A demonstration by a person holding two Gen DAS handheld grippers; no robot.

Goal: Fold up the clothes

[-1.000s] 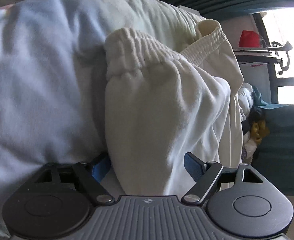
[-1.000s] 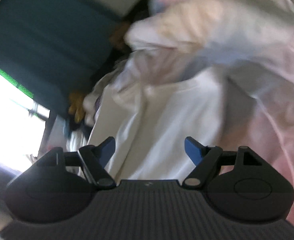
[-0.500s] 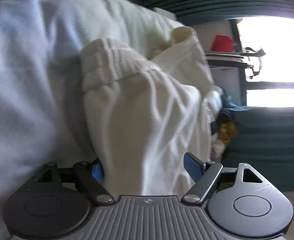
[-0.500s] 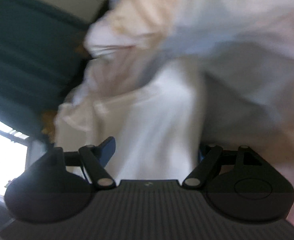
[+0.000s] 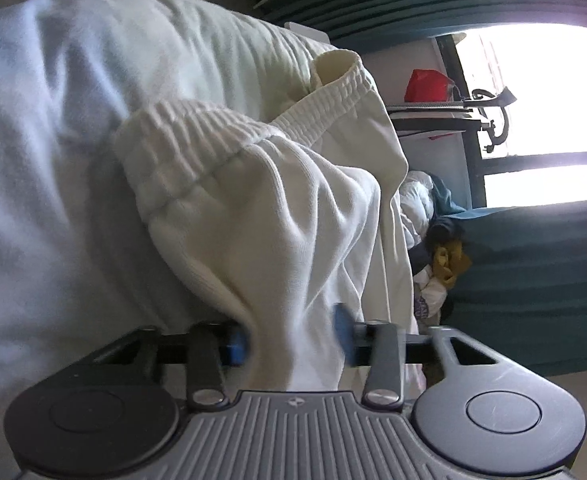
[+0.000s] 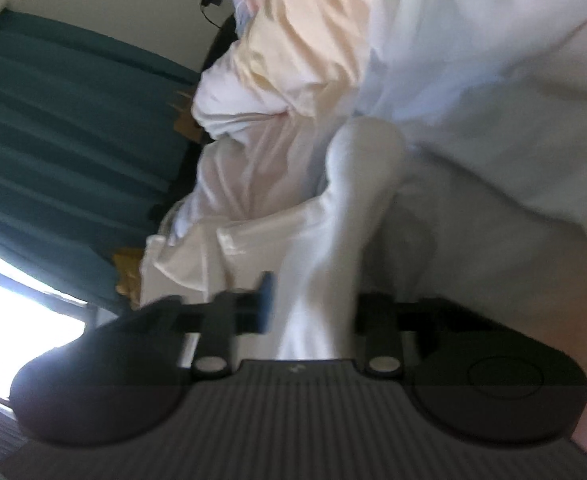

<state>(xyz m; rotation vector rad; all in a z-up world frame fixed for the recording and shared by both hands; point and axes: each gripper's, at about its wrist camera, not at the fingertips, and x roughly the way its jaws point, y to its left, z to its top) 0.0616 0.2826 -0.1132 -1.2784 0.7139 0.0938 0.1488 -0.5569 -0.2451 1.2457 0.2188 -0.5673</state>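
A cream-white garment with a ribbed elastic waistband fills the middle of the left wrist view. It hangs over pale bedding. My left gripper is shut on a bunch of its fabric just below the waistband, and the blue pads press in from both sides. In the right wrist view my right gripper is shut on a fold of the same white garment. Its left blue pad shows, while the right pad is hidden behind cloth.
Teal curtains and a bright window lie to the right. A red object sits on a shelf there. A heap of mixed clothes lies beyond the garment. Crumpled cream and white cloth lies ahead of the right gripper.
Both grippers have gone from open to shut, with their pads drawn in onto the white fabric. The right gripper has moved further into the cloth.
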